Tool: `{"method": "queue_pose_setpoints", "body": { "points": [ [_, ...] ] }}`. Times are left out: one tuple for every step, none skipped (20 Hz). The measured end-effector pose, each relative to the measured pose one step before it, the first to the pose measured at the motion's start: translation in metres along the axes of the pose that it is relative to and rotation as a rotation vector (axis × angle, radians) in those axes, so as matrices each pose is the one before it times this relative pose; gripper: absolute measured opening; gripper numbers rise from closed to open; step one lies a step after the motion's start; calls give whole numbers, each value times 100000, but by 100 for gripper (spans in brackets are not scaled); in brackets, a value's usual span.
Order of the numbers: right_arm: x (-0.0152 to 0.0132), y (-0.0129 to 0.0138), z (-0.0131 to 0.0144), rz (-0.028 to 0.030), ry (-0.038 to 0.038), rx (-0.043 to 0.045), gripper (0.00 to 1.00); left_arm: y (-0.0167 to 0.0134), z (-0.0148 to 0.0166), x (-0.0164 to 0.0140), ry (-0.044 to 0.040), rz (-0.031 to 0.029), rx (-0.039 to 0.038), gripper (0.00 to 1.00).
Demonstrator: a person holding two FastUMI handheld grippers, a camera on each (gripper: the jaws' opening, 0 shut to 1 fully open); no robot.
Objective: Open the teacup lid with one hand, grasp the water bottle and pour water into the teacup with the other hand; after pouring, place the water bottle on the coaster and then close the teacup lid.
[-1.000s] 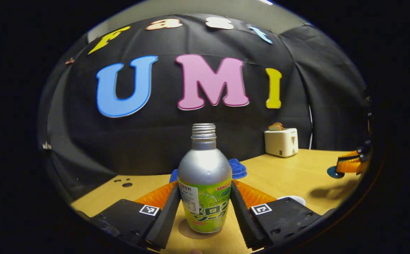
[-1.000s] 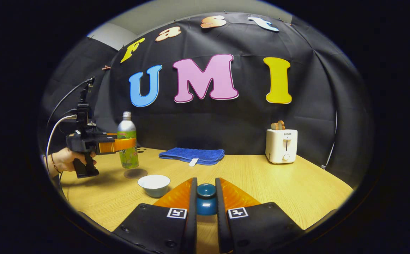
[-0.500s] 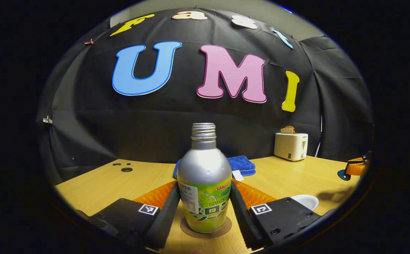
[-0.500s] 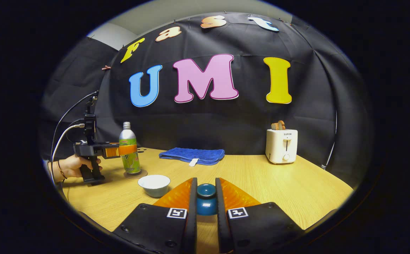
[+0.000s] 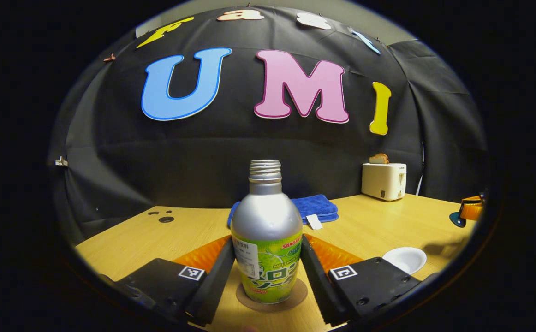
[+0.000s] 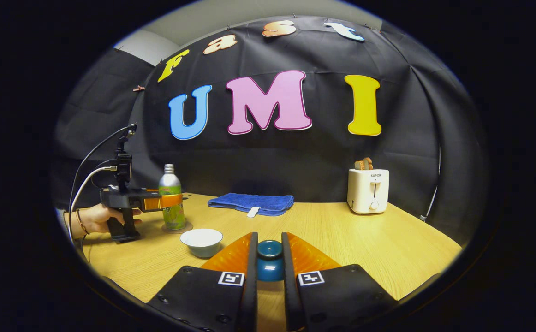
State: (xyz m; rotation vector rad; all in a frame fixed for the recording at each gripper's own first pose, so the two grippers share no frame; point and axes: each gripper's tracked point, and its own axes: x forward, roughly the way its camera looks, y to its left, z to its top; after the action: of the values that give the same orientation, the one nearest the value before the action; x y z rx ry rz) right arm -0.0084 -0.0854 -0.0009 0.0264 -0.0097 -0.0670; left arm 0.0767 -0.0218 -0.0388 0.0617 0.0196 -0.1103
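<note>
In the right gripper view, a person's hand (image 6: 93, 220) at the far left held the left gripper (image 6: 169, 201), whose fingers pressed on both sides of the silver metal water bottle with a green label (image 6: 172, 203). The bottle stood upright on the round brown coaster (image 6: 176, 228) on the light wooden table (image 6: 388, 244). Just right of the coaster sat the white, uncovered teacup (image 6: 201, 241) — near the bottle but apart from it. Behind, against the booth wall, lay a folded blue towel (image 6: 251, 203). At centre bottom, the right gripper (image 6: 269, 272) was closed on the dark blue teacup lid (image 6: 269, 261), both fingers bearing on its sides, the lid held above the table. Toward the right rear stood a white toaster (image 6: 367, 190) with bread in its slot.

In the left gripper view, the left gripper (image 5: 266, 269) was clamped on the bottle (image 5: 266, 240) at the label, with the coaster (image 5: 271, 297) directly beneath the base. The towel (image 5: 314, 207) lay behind the bottle, the teacup (image 5: 405, 259) to the right, the toaster (image 5: 383, 180) farther back — and the right gripper (image 5: 470, 211) with the lid (image 5: 457, 220) at the far right edge.
</note>
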Motion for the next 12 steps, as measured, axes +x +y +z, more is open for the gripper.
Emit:
{"method": "queue_pose_setpoints", "body": {
  "points": [
    [4,9,0,7,5,4,28,167,190,-258,-189,507,-81,84],
    [-55,-19,-4,11,0,-1,28,127,-19,41,-108,447,321,85],
    [34,-27,3,-4,-6,-6,28,-26,78,-208,117,74,352,88],
    [-2,25,-16,49,-13,10,28,-162,-94,-51,575,-11,115,88],
    [5,83,31,377,-40,96,28,-46,-53,-391,918,-185,4,88],
    [28,152,-33,429,50,-47,28,-128,-206,-442,807,-351,154,89],
    [36,84,37,551,-11,72,28,-115,-28,-711,202,-700,581,89],
    [67,213,-51,749,61,26,28,-162,-6,-768,-290,-558,778,89],
    [123,236,-64,825,81,12,28,-297,99,-1047,-766,-1125,394,89],
    [-24,251,85,905,-64,-30,28,-373,90,-1427,-1164,-775,548,89],
    [52,324,8,811,-72,64,28,-80,117,-1507,-1020,320,570,89],
    [235,421,-46,960,19,24,28,-266,122,-1465,-723,525,1069,89]
  ]
}}
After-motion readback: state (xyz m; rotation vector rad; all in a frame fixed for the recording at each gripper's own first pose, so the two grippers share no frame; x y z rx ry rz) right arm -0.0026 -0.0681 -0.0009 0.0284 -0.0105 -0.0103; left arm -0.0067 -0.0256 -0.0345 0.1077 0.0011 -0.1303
